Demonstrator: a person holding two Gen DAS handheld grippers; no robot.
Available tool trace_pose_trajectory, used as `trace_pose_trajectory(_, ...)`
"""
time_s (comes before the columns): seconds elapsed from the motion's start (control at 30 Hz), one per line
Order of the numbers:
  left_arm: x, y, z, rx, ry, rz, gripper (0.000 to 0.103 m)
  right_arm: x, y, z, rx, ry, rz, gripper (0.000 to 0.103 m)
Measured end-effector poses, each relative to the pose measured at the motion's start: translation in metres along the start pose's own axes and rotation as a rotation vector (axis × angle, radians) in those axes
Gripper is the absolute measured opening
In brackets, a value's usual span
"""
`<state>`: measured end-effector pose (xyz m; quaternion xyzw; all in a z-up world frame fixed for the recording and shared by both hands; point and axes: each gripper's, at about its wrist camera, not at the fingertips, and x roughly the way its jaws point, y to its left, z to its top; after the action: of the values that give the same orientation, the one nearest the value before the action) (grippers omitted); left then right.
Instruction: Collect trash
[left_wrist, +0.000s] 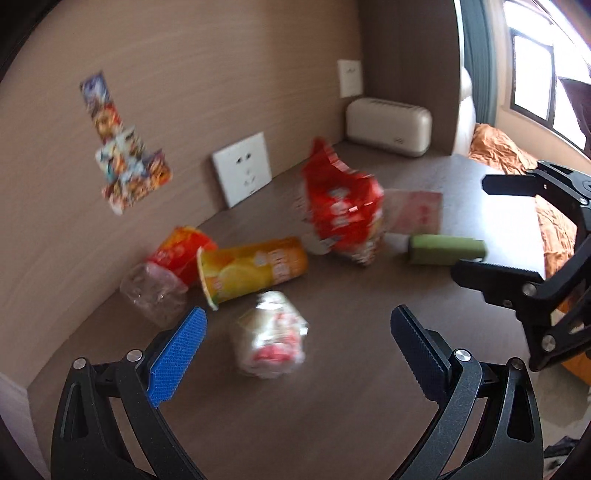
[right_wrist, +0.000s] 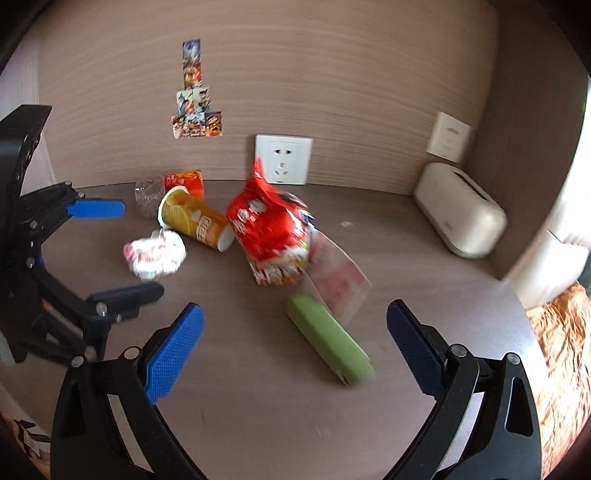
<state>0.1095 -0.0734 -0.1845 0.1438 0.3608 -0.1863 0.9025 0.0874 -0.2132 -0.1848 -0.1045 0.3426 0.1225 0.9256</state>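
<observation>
Trash lies on a brown table (left_wrist: 332, 387). A crumpled white-and-red wrapper (left_wrist: 269, 334) sits just ahead of my open left gripper (left_wrist: 297, 326); it also shows in the right wrist view (right_wrist: 155, 253). A yellow chip tube (left_wrist: 251, 267) (right_wrist: 195, 219) lies on its side. A red snack bag (left_wrist: 341, 210) (right_wrist: 271, 229) stands crumpled at the middle. A green box (left_wrist: 445, 249) (right_wrist: 330, 341) lies ahead of my open right gripper (right_wrist: 295, 326). A pink-white flat packet (right_wrist: 340, 280) leans behind the green box. A clear plastic cup (left_wrist: 155, 291) lies beside a small red-orange packet (left_wrist: 181, 251).
A cream toaster-like box (left_wrist: 389, 125) (right_wrist: 460, 212) stands in the back right corner. A wall socket (right_wrist: 282, 158) and stickers (right_wrist: 194, 98) are on the wood wall. An orange bed cover (left_wrist: 554, 221) lies past the table's right edge.
</observation>
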Motion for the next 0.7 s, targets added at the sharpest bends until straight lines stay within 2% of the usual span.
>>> trace_pose_trajectory(0.07, 0.009, 0.008, -0.001, -0.002, 0.014, 0.019, 0.097, 0.015, 0.004, 0.009, 0.0, 0.006, 0.0, 0.099)
trace_pose_trajectory(0.17, 0.021, 0.018, -0.001, -0.019, 0.034, -0.04, 0.097, 0.037, 0.008, 0.023, -0.01, 0.013, -0.001, 0.099)
trace_pose_trajectory(0.23, 0.03, 0.017, -0.001, 0.006, 0.044, -0.044, 0.097, 0.047, 0.01, 0.031, -0.01, 0.008, -0.002, 0.099)
trace_pose_trajectory(0.3, 0.039, 0.019, -0.001, 0.016, 0.06, -0.047, 0.09, 0.059, 0.012, 0.039, -0.011, 0.017, -0.003, 0.099)
trace_pose_trajectory(0.37, 0.047, 0.023, -0.001, -0.01, 0.086, -0.071, 0.074, 0.068, 0.014, 0.043, -0.016, 0.021, -0.002, 0.099)
trace_pose_trajectory(0.4, 0.05, 0.025, -0.001, -0.021, 0.096, -0.084, 0.069, 0.073, 0.015, 0.045, -0.021, 0.026, -0.001, 0.099)
trace_pose_trajectory(0.43, 0.054, 0.028, -0.001, -0.033, 0.107, -0.102, 0.06, 0.075, 0.016, 0.046, -0.024, 0.028, 0.001, 0.096)
trace_pose_trajectory(0.47, 0.056, 0.029, -0.001, -0.04, 0.112, -0.108, 0.057, 0.079, 0.017, 0.047, -0.028, 0.034, 0.003, 0.093)
trace_pose_trajectory(0.53, 0.06, 0.033, -0.002, -0.061, 0.113, -0.124, 0.055, 0.086, 0.017, 0.048, -0.025, 0.047, 0.004, 0.075)
trace_pose_trajectory(0.7, 0.058, 0.036, -0.003, -0.078, 0.113, -0.127, 0.051, 0.081, 0.013, 0.049, 0.004, 0.02, 0.006, 0.071)
